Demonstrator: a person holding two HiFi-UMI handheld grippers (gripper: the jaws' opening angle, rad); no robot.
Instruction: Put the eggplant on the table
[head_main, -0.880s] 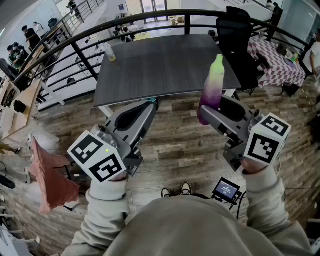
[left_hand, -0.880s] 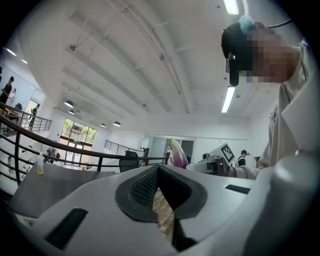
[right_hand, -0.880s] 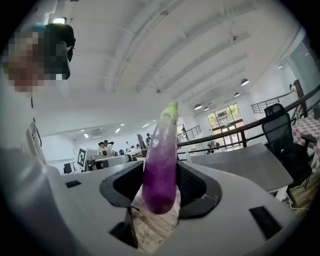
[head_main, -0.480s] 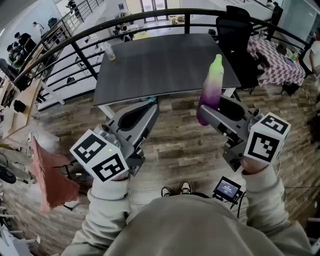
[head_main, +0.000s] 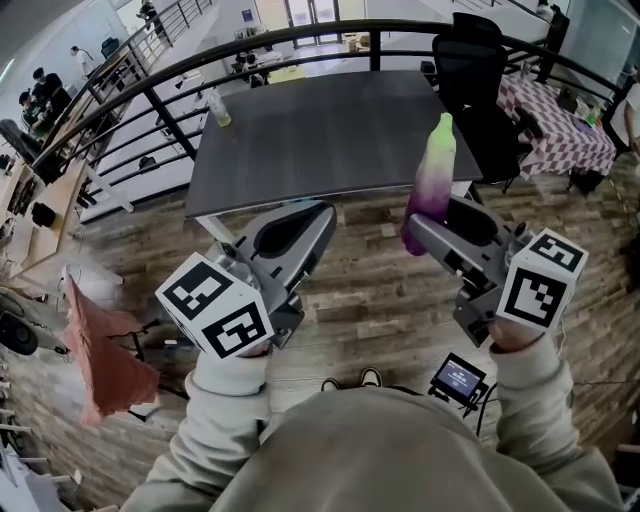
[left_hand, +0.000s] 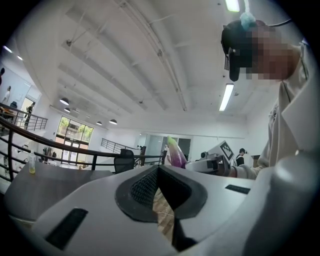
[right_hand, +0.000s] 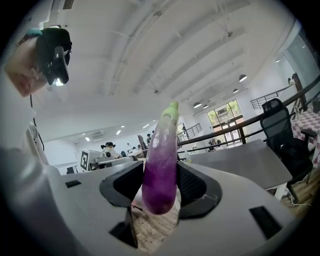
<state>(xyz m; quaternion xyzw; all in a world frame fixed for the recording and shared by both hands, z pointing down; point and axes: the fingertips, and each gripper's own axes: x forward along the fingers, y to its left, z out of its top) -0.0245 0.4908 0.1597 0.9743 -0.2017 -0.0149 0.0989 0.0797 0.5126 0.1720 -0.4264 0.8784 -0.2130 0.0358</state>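
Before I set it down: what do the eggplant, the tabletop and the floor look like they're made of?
The eggplant: smooth, slightly glossy skin, purple fading to pale green at the top; real or plastic, the look leaves it open. The tabletop: dark grey, matte, with faint streaks like grain, probably laminate. The floor: planks in mixed brown tones, wood or wood-look vinyl.

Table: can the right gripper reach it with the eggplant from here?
Probably yes. The right gripper holds the eggplant upright close to the table's near edge, and nothing stands between them.
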